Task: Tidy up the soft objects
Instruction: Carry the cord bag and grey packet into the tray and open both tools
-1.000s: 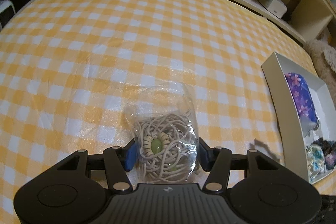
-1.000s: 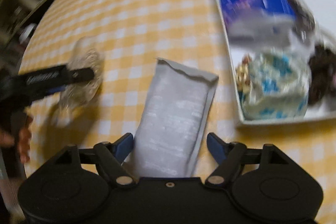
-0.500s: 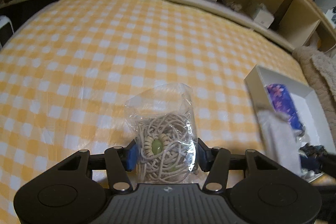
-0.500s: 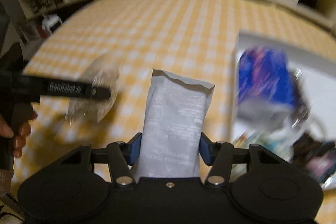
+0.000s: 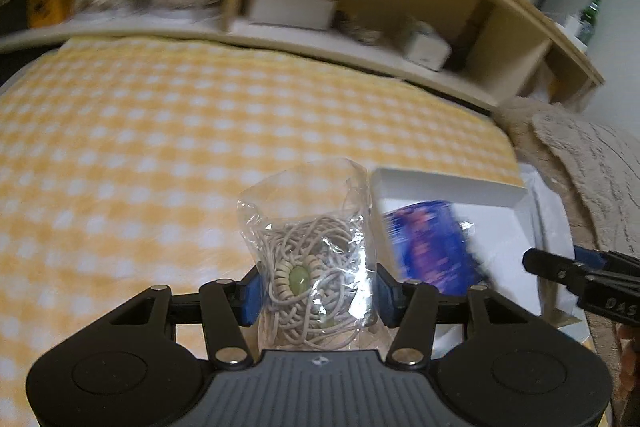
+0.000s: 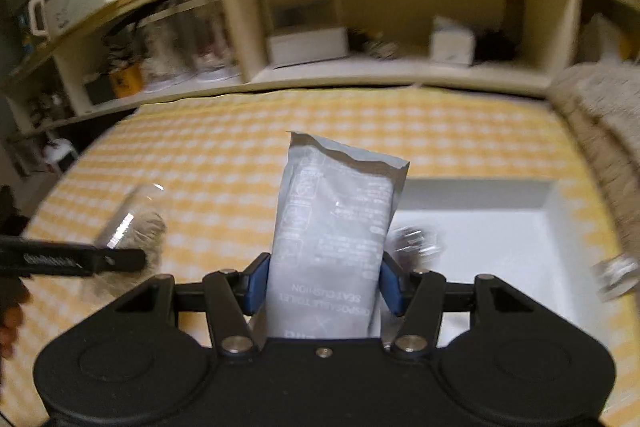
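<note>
My left gripper [image 5: 318,293] is shut on a clear plastic bag of beige cord [image 5: 316,267] with a green bead, held up above the yellow checked bed. My right gripper [image 6: 324,285] is shut on a grey flat packet [image 6: 336,235] printed with text, held upright. A white box [image 5: 500,199] lies on the bed to the right; a blue-purple floral pouch [image 5: 432,247] lies in it. The box also shows in the right wrist view [image 6: 520,247], behind and right of the packet. The left gripper with its bag shows at the left of the right wrist view [image 6: 120,255].
The yellow checked cover [image 5: 160,147] spreads left and ahead. A wooden shelf unit [image 6: 360,27] with boxes and jars runs along the far edge. A beige fluffy blanket [image 5: 580,163] lies at the right beside the box.
Both grippers have lifted and tilted up, so the shelves now fill the top of both views. The left gripper with the cord bag has moved right, closer to the white box.
</note>
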Available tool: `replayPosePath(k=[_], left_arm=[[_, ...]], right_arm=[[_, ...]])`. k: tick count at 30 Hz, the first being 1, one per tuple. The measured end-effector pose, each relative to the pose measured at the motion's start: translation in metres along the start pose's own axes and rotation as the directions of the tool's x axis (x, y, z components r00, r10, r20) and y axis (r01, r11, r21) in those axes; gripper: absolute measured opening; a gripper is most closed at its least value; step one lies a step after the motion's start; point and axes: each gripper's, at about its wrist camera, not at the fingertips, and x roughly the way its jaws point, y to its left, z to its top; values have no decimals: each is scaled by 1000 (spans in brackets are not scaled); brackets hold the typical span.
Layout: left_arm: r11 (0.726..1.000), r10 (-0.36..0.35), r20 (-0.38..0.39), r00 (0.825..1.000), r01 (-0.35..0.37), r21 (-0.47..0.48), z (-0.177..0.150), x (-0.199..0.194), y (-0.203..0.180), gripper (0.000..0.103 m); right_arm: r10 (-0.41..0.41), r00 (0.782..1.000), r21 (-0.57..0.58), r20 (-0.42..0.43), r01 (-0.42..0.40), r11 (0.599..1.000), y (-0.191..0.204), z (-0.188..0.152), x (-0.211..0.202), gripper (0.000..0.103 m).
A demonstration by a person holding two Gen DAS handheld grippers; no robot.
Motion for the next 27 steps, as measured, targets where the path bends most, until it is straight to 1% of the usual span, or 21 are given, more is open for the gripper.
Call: replayPosePath(k=[2,4,9,11,15,17,19,22,24,25,26,27], left_arm=[[999,-19,9,1000,18,33,7,9,-25,54],[997,-55,14,998,54,57,14,19,-50,55],[983,-137,4,991,135,125,24,48,-112,55],[977,-171,-8,985,171,131,26,63,-134,55],[963,-231,-32,972,234,133,27,92,-168,55],[958,-253,-50,966,258,123,26,110,-181,55],[956,-268,-75,960,275,106,23,126,-190,55],[955,-281,-105,954,288,65,18,149,-199,55],[956,-284,-113,952,290,37,16,161,-203,55],[957,-283,-115,952,287,27,15,167,-205,59],[959,-278,-117,953,283,21,14,172,-207,67],[961,-274,-123,954,278,17,13,176,-208,70]], right_arm=[[-40,999,3,-1,40,999,-21,1,-1,57],[-62,998,24,-29,62,998,-45,0,6,57],[-155,986,46,-56,158,986,-94,-8,19,57],[-176,982,48,-64,179,983,-111,-12,24,57],[-218,972,5,-88,220,976,-135,-17,40,58],[-196,976,-6,-92,197,980,-143,-17,47,58],[-173,981,-42,-92,169,985,-148,-16,53,57],[-164,981,-87,-99,156,984,-156,-10,62,58],[-139,985,-93,-107,129,987,-162,-8,70,58],[-127,985,-97,-113,117,988,-165,-7,74,62],[-126,986,-102,-113,115,988,-166,-6,76,66],[-130,986,-107,-107,118,987,-168,-6,78,78]])
